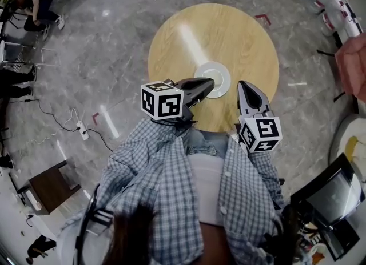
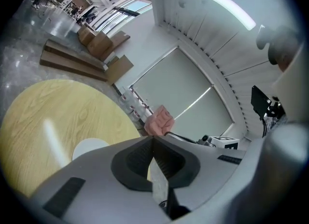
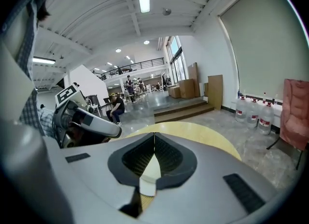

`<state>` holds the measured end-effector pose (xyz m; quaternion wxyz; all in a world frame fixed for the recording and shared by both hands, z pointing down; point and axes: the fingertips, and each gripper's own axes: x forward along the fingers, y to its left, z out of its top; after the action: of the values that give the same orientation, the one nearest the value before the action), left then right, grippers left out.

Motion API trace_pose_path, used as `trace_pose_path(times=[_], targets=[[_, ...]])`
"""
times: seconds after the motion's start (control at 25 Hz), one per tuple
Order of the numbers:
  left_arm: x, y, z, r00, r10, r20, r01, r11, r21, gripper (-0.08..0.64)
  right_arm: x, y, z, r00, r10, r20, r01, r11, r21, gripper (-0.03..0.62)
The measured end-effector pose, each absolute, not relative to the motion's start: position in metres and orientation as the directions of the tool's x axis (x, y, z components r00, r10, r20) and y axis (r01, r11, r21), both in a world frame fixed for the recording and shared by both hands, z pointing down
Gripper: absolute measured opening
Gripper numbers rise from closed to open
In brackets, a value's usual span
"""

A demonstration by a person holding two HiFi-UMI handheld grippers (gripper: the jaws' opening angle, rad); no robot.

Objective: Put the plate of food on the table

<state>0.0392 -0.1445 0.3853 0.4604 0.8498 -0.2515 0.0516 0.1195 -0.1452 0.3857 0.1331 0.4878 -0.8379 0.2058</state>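
Grey marble floor point(image 1: 103, 58) | round pale wooden table point(image 1: 189, 35) at upper centre | white round plate point(image 1: 222, 77) on its near half | your left gripper point(image 1: 205, 84) overlaps the plate's left edge, jaws together, empty | your right gripper point(image 1: 246, 89) just right of the plate, jaws together, empty

No legible text or markings

One table point(image 1: 229, 35), one plate point(image 1: 222, 72), two tongs: left tongs point(image 1: 210, 81), right tongs point(image 1: 242, 85).
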Motion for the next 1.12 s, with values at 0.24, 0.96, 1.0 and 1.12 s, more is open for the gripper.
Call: trace_pose_path(times=[0.24,0.96,1.0,1.12], targets=[[0.040,-0.166,0.346,0.870,-0.423,0.252,-0.458,-0.509,0.728,0.008,0.126,-0.167,0.348,-0.482,-0.807,0.342,-0.876,0.431,-0.216,0.008],[0.031,-0.181,0.323,0.862,-0.466,0.201,-0.456,-0.538,0.709,0.008,0.130,-0.179,0.332,-0.462,-0.835,0.299,-0.886,0.419,-0.201,0.008],[0.031,-0.181,0.324,0.862,-0.465,0.201,-0.455,-0.538,0.710,0.008,0.130,-0.179,0.333,-0.462,-0.835,0.300,-0.886,0.418,-0.201,0.008],[0.031,-0.181,0.326,0.863,-0.462,0.202,-0.453,-0.535,0.713,0.008,0.129,-0.178,0.336,-0.461,-0.833,0.305,-0.886,0.417,-0.202,0.008]])
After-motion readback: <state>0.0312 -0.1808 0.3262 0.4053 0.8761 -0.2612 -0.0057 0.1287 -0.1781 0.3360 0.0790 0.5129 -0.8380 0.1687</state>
